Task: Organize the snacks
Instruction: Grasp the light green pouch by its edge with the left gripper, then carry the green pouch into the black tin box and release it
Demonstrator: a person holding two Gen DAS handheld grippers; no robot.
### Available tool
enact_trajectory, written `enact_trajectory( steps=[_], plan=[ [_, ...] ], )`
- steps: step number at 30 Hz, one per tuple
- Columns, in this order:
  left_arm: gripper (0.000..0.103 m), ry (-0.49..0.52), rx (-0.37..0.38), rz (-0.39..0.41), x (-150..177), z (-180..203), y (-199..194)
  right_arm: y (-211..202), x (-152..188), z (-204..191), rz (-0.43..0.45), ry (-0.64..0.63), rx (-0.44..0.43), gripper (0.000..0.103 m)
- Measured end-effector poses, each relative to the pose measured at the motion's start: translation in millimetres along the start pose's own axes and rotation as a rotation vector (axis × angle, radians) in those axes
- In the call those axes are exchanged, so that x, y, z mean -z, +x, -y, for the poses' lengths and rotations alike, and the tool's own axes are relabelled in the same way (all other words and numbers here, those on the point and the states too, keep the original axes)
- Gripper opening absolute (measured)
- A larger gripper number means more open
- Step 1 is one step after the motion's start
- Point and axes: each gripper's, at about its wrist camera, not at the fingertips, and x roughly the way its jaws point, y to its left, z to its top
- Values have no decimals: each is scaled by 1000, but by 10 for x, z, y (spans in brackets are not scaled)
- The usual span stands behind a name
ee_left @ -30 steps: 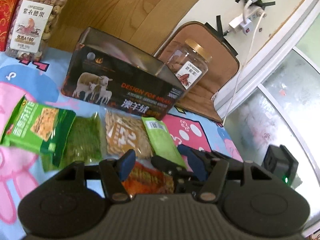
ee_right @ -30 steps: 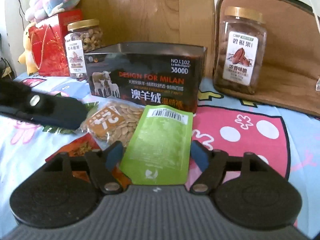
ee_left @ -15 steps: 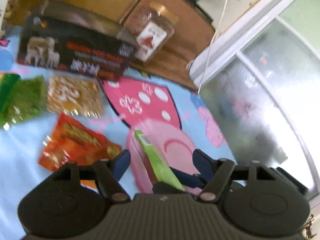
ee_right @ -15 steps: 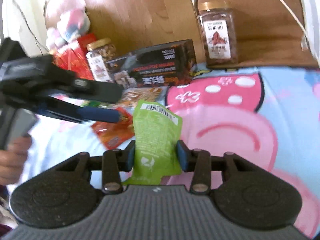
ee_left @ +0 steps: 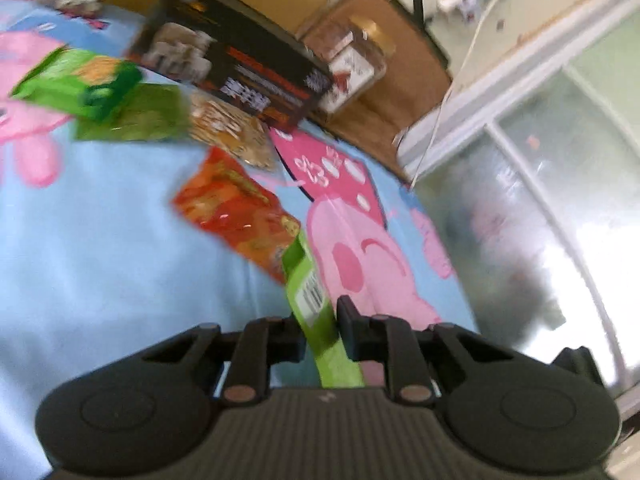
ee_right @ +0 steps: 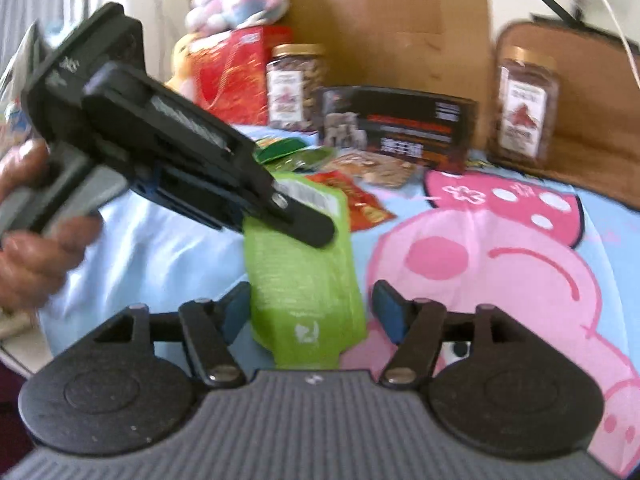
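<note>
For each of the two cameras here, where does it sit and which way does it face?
Left wrist: on the left gripper, looking along its fingers, shut on the green pouch, across the blue blanket toward the dark box.
Right wrist: on the right gripper, jaws open beside the pouch; the person's hand shows.
Shared: pouch, box, red packet.

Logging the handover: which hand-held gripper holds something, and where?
Left hand-held gripper pinches the green pouch at its barcode end; the right is open around it.
</note>
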Motion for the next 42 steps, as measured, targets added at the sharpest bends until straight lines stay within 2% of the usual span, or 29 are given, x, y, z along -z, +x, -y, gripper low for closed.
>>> enact_trajectory(
  steps=[2,5,7,8,9,15,18,23,26,29,33,36,40,42],
  plan=[
    [16,5,15,54,59,-45,-170,14,5,-13,-2,-28,-14,68],
    [16,21,-2,126,102,-100,-376,62,-21,-5,-10,-19,-39,69],
    [16,-10,-4,139,103,-196,-461,96,-41,-61,-13,-29,-55,64],
    [16,-27,-6,145,107,-237,-485,110,-53,-95,-13,-35,-69,56],
    [16,-35,-10,156,110,-265,-511,111,-54,-146,-12,-48,-86,53],
    [17,-59,-21,200,56,-382,-669,247,-154,-310,-12,-79,-78,43],
    [16,-59,4,211,-59,-384,-729,301,-200,-387,-4,-103,-63,41],
    [17,0,25,241,-514,-234,-725,321,-474,-368,82,-165,9,40],
    [17,63,9,257,-913,-120,-598,390,-719,-232,128,-200,64,40],
    [17,76,10,263,-1324,-85,-402,538,-992,-23,154,-214,122,40],
    [17,95,-13,283,-1788,-111,-126,830,-1344,286,155,-175,171,40],
    [18,70,-35,285,-2053,-201,77,1045,-1510,459,142,-150,198,40],
    [18,49,-82,279,-2236,-336,301,1323,-1631,652,106,-128,202,41],
    [20,43,-123,280,-2273,-389,382,1432,-1644,643,89,-140,198,46]
  ],
)
